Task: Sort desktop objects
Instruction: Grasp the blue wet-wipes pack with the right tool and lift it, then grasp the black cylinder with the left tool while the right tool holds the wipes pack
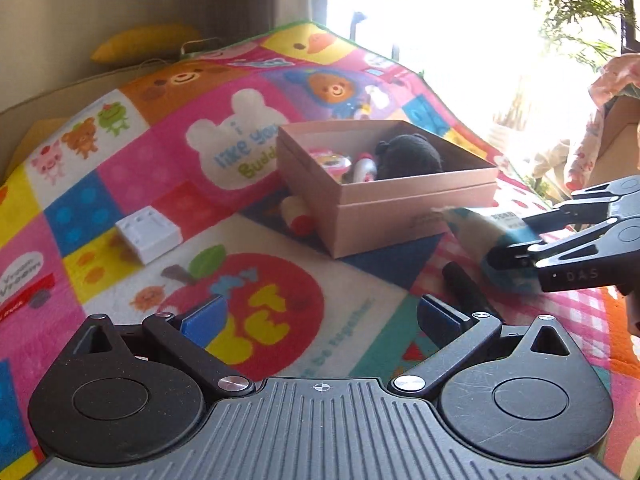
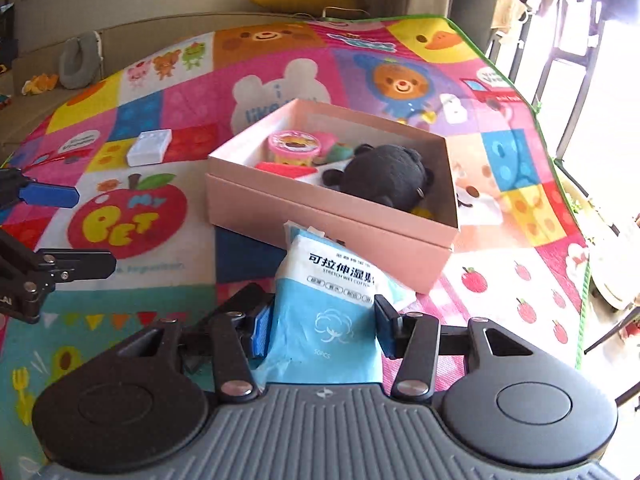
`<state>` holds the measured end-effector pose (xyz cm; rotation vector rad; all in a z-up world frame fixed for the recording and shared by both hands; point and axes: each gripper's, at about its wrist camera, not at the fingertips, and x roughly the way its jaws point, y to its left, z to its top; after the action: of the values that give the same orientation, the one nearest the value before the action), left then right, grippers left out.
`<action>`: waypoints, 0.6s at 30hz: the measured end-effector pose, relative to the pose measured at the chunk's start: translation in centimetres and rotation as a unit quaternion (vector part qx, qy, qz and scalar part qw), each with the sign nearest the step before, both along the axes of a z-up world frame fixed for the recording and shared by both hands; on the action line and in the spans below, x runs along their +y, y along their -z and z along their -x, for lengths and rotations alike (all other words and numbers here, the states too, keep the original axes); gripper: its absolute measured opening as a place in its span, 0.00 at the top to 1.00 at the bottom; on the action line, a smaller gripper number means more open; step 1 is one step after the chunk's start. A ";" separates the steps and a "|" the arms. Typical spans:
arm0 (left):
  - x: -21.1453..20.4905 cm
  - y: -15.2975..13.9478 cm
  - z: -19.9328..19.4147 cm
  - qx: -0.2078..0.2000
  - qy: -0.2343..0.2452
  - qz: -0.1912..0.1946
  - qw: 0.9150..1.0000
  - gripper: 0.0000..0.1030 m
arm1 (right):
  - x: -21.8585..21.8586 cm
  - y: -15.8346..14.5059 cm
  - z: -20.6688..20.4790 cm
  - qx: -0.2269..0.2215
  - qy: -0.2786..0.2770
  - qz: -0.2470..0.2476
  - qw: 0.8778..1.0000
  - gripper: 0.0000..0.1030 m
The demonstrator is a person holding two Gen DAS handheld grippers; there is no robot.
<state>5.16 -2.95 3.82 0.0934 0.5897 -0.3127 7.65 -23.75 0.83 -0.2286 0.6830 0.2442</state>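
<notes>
A: One relation decides your next move: the pink box point(image 2: 332, 216) lies straight ahead of your right gripper point(image 2: 324, 326), just past the packet's far tip, in the middle of the right wrist frame.

B: And the packet's long axis?

A: It runs along your fingers, toward the box. The top edge sits just short of the near wall, maybe touching; the fisheye leaves that unclear.

B: Jaws?

A: The right pair pinches the wet-wipe packet point(image 2: 320, 312) from both sides, blue pads against its flanks. Your left gripper point(image 1: 320, 320) stands spread and empty, low in its own frame over the play mat point(image 1: 120, 184).

B: Which hand is nearer?

A: The right, by my reading.

B: How does the packet look?

A: Soft, pale blue and white, black printed lettering, a cotton-flower emblem, slightly crumpled. Inside the box you have a black plush bear point(image 2: 386, 176) and a pink tub point(image 2: 295, 147); drop it in the free near side.
</notes>
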 end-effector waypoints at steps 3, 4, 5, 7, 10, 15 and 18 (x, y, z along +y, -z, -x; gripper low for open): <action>-1.9 0.6 0.0 0.011 0.028 -0.006 1.000 0.00 | -1.1 1.3 0.1 0.006 0.014 -0.011 1.000 0.49; -2.5 0.8 0.1 0.017 0.035 -0.010 0.999 0.00 | -1.3 1.6 0.2 0.007 0.016 -0.015 1.000 0.48; -3.0 1.1 0.3 0.022 0.040 -0.014 0.999 0.00 | -1.3 1.8 0.5 0.008 0.016 -0.019 1.000 0.46; -3.6 1.5 0.6 0.031 0.051 -0.018 0.998 0.00 | -1.2 2.1 1.1 0.005 0.012 -0.023 1.000 0.43; -4.1 2.0 1.5 0.039 0.062 -0.025 0.997 0.00 | -1.0 2.3 2.2 0.005 -0.003 -0.037 0.999 0.41; -3.6 2.2 2.1 0.039 0.037 -0.043 0.998 0.00 | -0.4 2.1 4.1 0.010 -0.036 -0.063 0.997 0.41; -2.5 1.8 2.0 0.038 0.007 -0.039 0.998 0.00 | 0.2 1.9 5.1 0.001 -0.056 -0.063 0.996 0.40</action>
<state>3.11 -5.49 2.01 0.1623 0.6781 -0.3081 2.52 -23.56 -1.10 -0.1465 0.6551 0.3935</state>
